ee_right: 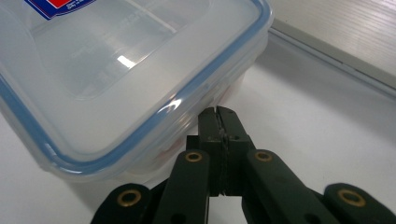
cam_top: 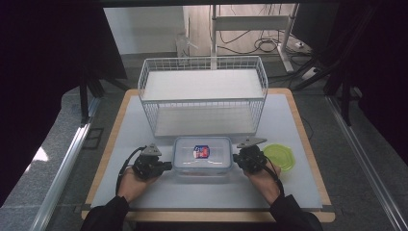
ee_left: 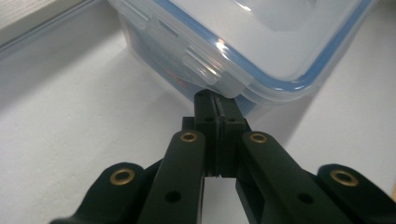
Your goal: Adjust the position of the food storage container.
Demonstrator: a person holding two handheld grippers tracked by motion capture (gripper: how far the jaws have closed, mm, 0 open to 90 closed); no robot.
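A clear plastic food box [cam_top: 202, 155] with a blue-sealed snap lid and a red and blue label lies on the white table [cam_top: 207, 190], in front of the wire rack. My left gripper [cam_top: 168, 165] is shut with nothing in it, its tips at the box's left end. In the left gripper view the closed tips [ee_left: 217, 100] sit under the lid's rim, beside a side latch of the box [ee_left: 224, 42]. My right gripper [cam_top: 235, 159] is shut too, at the box's right end. In the right gripper view its tips [ee_right: 218, 114] touch the wall of the box [ee_right: 107, 70] below the lid.
A white two-tier wire rack [cam_top: 202, 94] stands behind the box. A yellow-green lid [cam_top: 279, 156] lies on the table to the right of my right hand. The table's wooden edge [cam_top: 211, 216] runs along the front. Cables and a stand lie on the floor beyond.
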